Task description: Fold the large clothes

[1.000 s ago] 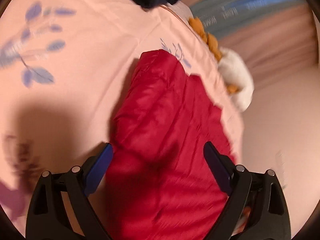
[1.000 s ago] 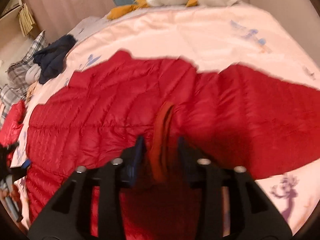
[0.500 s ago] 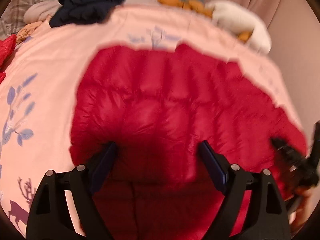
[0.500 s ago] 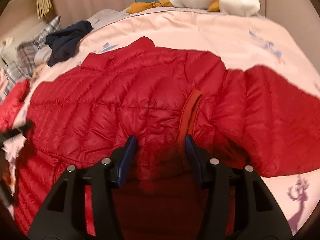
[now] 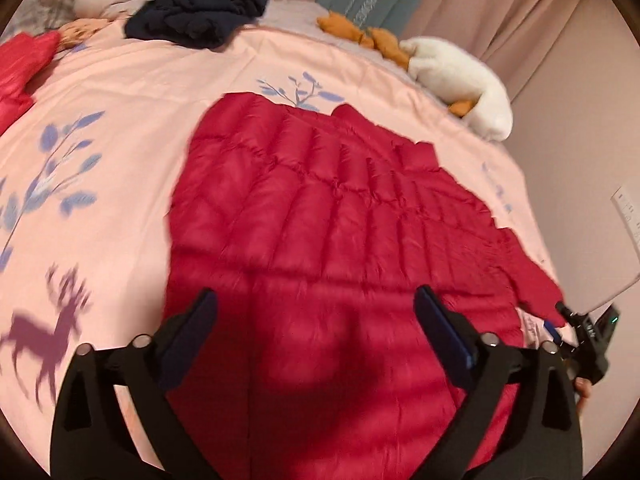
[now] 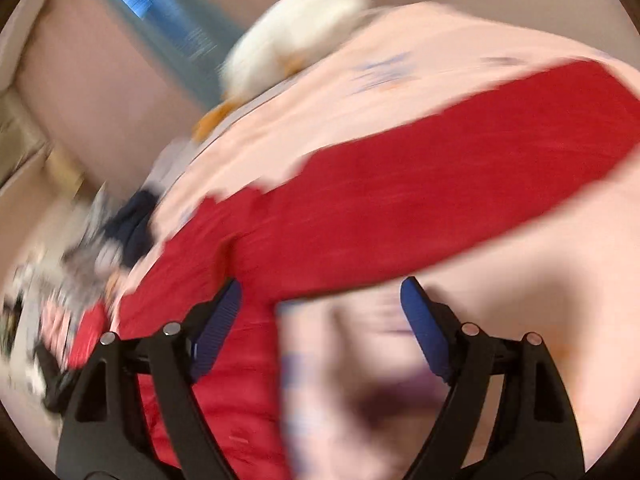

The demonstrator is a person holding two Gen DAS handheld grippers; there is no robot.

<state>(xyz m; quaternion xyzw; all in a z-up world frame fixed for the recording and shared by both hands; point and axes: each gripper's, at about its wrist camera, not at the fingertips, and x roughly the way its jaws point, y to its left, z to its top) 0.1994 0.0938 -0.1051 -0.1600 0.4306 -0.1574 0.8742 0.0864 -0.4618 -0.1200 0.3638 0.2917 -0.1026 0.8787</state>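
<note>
A red quilted puffer jacket [image 5: 320,216] lies spread flat on the pink bedspread [image 5: 120,128]. My left gripper [image 5: 316,312] is open and empty, hovering over the jacket's near part. My right gripper [image 6: 320,304] is open and empty, over the jacket's edge and the bare bedspread [image 6: 520,240]; that view is motion-blurred. The jacket's sleeve [image 6: 460,152] stretches to the upper right there. The right gripper [image 5: 584,332] also shows at the jacket's right sleeve end in the left wrist view.
A dark navy garment [image 5: 200,12] and a white plush toy [image 5: 460,80] lie at the bed's far edge. Another red garment [image 5: 20,68] lies far left. Curtains [image 5: 500,0] and a wall stand behind and right of the bed.
My right gripper opened, letting go of the red loop it was closed around, and swung quickly right toward the sleeve. My left gripper stayed open and drew back slightly over the jacket.
</note>
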